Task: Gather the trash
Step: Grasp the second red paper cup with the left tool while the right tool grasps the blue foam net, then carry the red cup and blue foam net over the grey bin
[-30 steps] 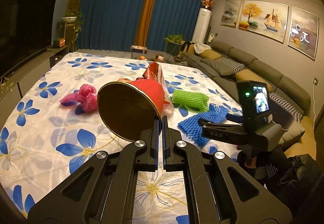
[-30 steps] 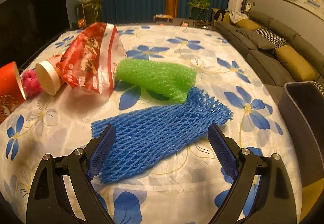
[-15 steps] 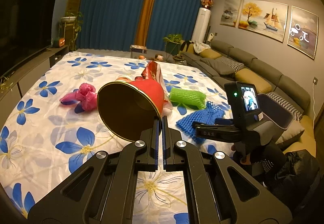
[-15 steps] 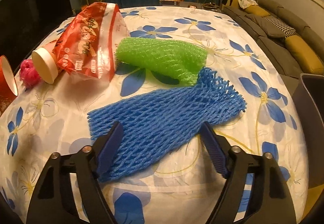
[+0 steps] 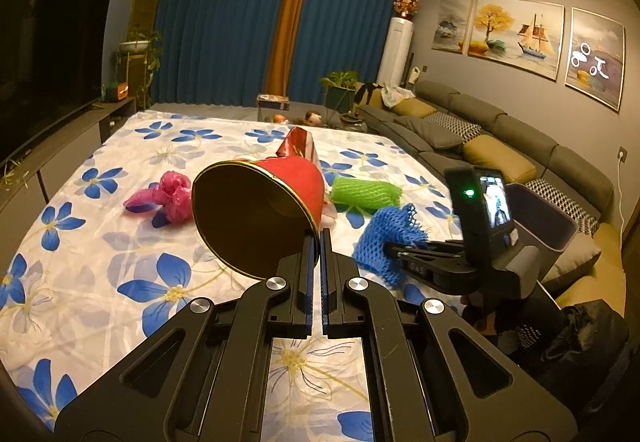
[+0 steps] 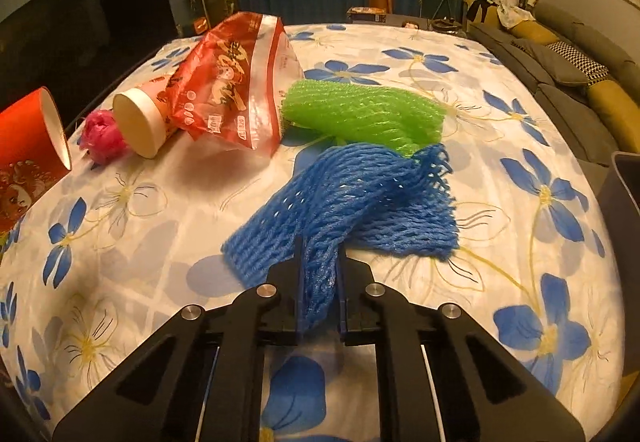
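Note:
My left gripper (image 5: 316, 242) is shut on the rim of a red paper cup (image 5: 260, 210) with a gold inside, held above the flowered tablecloth (image 5: 100, 242). My right gripper (image 6: 319, 254) is closing on the near edge of a blue foam net (image 6: 352, 206), which is bunched between its pads. The same net (image 5: 380, 242) shows in the left wrist view beside the right gripper's body. Behind it lies a green foam net (image 6: 360, 114). A red snack bag (image 6: 228, 78), a white-rimmed cup (image 6: 140, 122) and a pink plastic wad (image 6: 102, 136) lie to the left.
A grey bin (image 5: 544, 226) stands off the table's right edge, also at the right border of the right wrist view (image 6: 626, 194). A grey sofa (image 5: 480, 138) runs along the right wall. A dark TV (image 5: 48, 58) on a low cabinet is at the left.
The right gripper's jaws have gone from wide apart to nearly together, pinching and bunching the blue net, and it tipped down a little. The left gripper with the red cup has stayed put.

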### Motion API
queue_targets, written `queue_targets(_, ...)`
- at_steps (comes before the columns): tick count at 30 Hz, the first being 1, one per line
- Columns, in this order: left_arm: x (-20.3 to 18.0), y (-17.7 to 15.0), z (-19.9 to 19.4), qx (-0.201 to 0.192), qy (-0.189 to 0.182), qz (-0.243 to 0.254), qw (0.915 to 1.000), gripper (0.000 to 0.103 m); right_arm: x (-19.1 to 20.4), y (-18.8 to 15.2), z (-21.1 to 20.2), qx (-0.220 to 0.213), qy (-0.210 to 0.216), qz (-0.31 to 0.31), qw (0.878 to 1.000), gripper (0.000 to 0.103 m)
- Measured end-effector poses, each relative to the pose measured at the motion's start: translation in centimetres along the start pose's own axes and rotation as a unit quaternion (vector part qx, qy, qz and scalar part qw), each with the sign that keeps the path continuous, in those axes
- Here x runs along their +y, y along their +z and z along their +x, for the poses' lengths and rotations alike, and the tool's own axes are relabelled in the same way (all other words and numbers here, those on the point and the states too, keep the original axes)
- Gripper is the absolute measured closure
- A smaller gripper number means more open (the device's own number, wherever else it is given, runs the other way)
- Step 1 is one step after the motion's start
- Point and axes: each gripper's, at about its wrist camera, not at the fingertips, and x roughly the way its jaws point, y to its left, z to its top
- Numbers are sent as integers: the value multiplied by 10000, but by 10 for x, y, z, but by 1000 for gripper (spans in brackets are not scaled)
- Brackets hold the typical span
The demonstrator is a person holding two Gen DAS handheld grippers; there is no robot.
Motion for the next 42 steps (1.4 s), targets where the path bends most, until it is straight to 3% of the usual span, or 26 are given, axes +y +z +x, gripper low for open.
queue_targets(20,-40,6,4,-60,-169,319,9993,101,-30,-8,-94,-1139,-72,196,9933,90)
queue_targets(42,-109,18,32,-46,-600,800,9950,101,-96,-23,-139,-1589,-433,623,9844,90)
